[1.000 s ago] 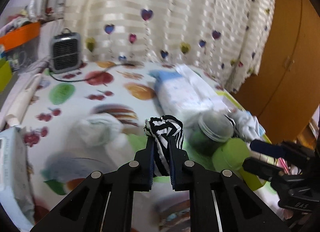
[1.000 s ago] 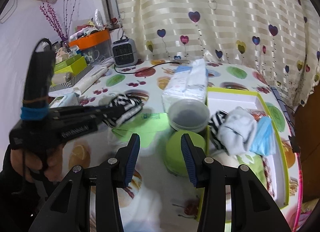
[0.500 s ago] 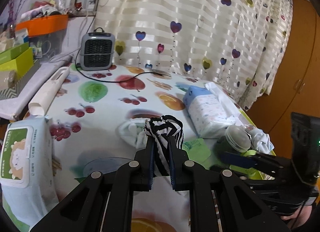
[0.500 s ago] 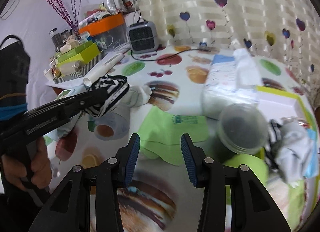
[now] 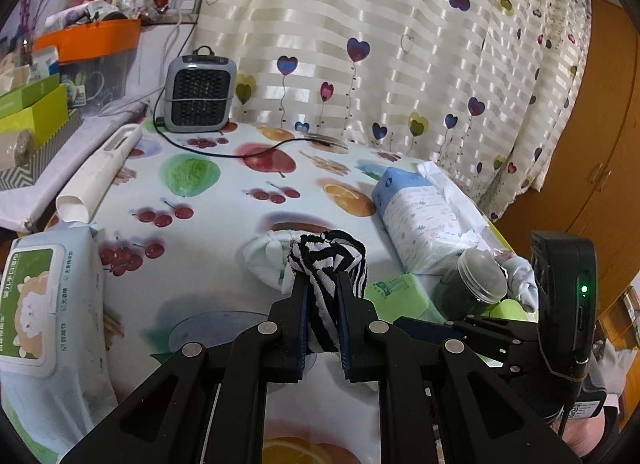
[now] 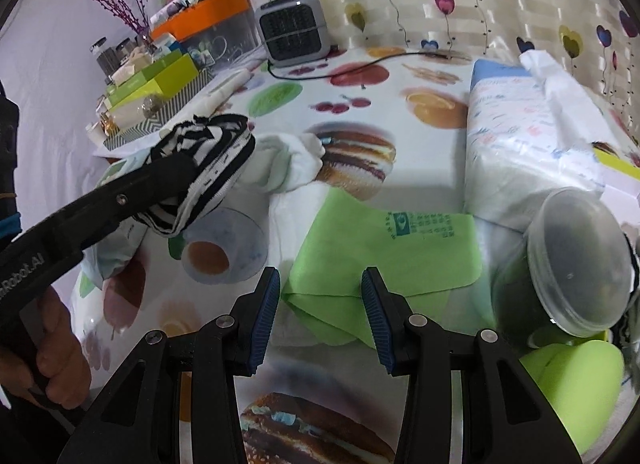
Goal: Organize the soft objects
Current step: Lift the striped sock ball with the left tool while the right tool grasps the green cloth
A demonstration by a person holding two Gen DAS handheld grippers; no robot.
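My left gripper (image 5: 322,292) is shut on a black-and-white striped sock (image 5: 328,264), held above the fruit-print tablecloth (image 5: 224,232). The same striped sock (image 6: 204,167) shows at the left of the right wrist view, clamped in the left gripper's fingers (image 6: 132,191). Just behind it a pale white-green sock bundle (image 5: 266,260) lies on the table, the same bundle (image 6: 288,163) in the right view. My right gripper (image 6: 320,304) stands open just above a folded green cloth (image 6: 384,256), nothing between its pads. That green cloth (image 5: 396,296) lies right of the striped sock.
A clear-lidded jar (image 6: 576,264) and green lid (image 6: 576,384) sit right of the cloth. A tissue pack (image 6: 520,135) lies behind them. A wet-wipes pack (image 5: 44,312) is at left, a small heater (image 5: 200,93) and cord at the back, boxes (image 6: 156,83) at far left.
The right gripper has swung left and down, away from the tray with socks, and now hovers over the green cloth. The left gripper shifted sideways and still holds the striped sock.
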